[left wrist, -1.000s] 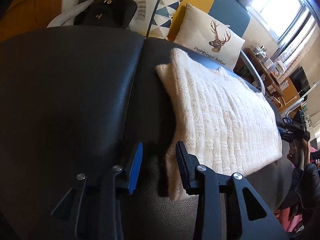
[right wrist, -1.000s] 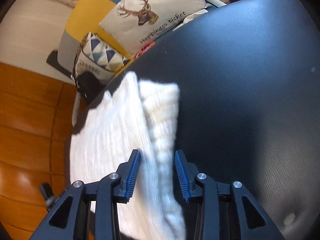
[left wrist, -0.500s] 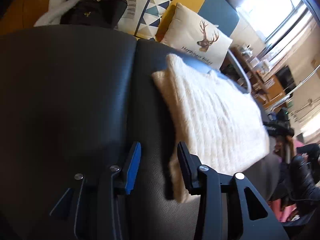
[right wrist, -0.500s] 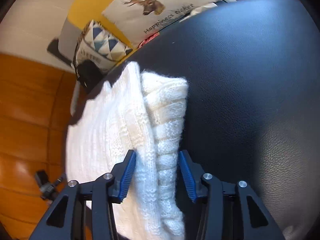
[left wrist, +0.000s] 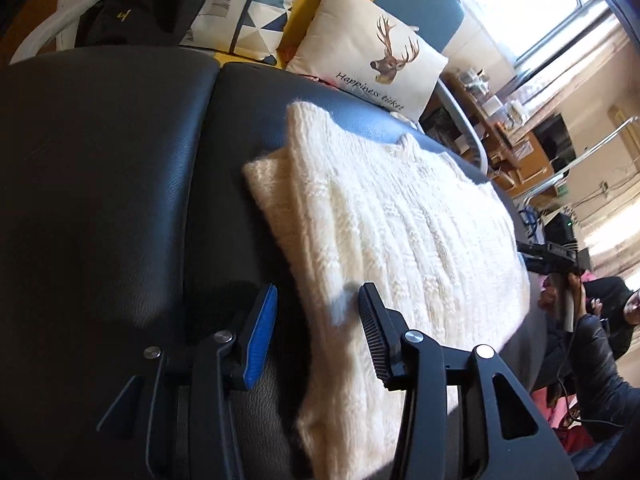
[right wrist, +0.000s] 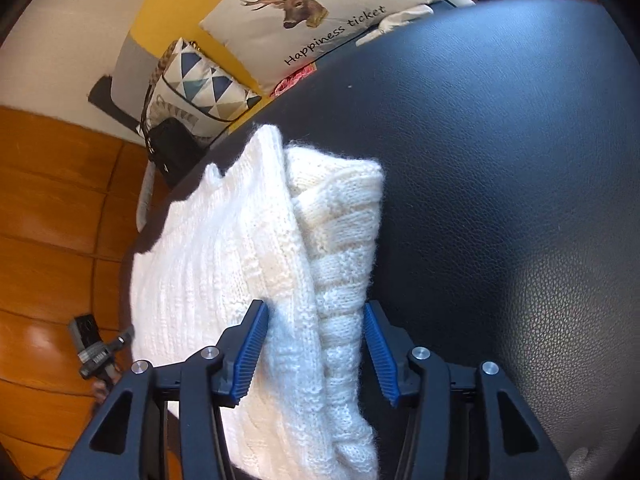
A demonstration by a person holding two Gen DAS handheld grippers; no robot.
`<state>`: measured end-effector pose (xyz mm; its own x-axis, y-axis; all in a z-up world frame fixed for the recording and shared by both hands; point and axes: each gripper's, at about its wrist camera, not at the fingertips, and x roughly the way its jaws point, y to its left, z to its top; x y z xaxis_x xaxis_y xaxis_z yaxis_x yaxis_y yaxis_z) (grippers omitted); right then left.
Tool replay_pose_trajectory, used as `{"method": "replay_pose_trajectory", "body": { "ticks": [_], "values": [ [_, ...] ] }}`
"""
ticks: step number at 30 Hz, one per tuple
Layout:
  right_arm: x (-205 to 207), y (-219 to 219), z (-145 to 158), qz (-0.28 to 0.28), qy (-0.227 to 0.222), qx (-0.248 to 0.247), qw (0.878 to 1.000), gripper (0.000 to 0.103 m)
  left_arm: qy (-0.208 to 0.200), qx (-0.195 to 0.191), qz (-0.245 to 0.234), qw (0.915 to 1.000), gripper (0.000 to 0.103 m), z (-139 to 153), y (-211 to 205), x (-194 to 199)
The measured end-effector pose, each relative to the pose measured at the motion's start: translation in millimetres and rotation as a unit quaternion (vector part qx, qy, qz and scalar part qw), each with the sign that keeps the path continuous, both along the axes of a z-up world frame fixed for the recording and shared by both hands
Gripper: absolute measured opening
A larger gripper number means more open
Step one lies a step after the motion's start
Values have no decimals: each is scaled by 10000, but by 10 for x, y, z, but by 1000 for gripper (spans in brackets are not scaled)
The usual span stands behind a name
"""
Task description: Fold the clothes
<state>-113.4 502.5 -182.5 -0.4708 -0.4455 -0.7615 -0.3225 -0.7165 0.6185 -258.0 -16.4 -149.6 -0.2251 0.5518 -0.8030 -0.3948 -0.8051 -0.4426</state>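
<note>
The white knit sweater [left wrist: 400, 240] lies folded on the black padded bench [left wrist: 100, 180]. Both tools, left tool [left wrist: 318, 320] and right tool [right wrist: 314, 340], straddle its edges, apart, unclamped. Next likely: closing for another fold.

**Camera setup: two wrist fisheyes, opposite ends**

Left wrist cam looks steeply down along its claw [left wrist: 316, 320], close over the black leather tabletop [left wrist: 100, 200]. Right wrist cam does the same from the opposite side. Both share the folded cream knit sweater [left wrist: 400, 240] and the deer-print cushion [right wrist: 320, 12].
</note>
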Motion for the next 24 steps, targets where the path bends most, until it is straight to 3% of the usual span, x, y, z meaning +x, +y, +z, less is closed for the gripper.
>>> {"method": "replay_pose_trajectory", "body": {
  "ticks": [4, 8, 11, 14, 22, 24],
  "values": [
    [-26, -126, 86, 185, -6, 537, 9984, 53, 296, -569, -21, 9979, 57, 23, 155, 20],
    [-84, -219, 120, 300, -52, 810, 9962, 60, 226, -531, 82, 9983, 65, -35, 169, 17],
    [-115, -244, 131, 310, -121, 890, 9955, 60, 323, -528, 199, 9979, 64, -40, 201, 56],
    [-121, -260, 136, 299, -146, 1026, 9942, 59, 641, -808, 143, 9946, 61, -13, 273, 162],
    [-2, -198, 177, 172, -131, 1074, 9940, 60, 231, -474, 440, 9976, 57, 14, 7, 163],
    [60, -197, 212, 234, -115, 1120, 9934, 60, 343, -638, 460, 9963, 58, 17, -4, 188]
  ]
}}
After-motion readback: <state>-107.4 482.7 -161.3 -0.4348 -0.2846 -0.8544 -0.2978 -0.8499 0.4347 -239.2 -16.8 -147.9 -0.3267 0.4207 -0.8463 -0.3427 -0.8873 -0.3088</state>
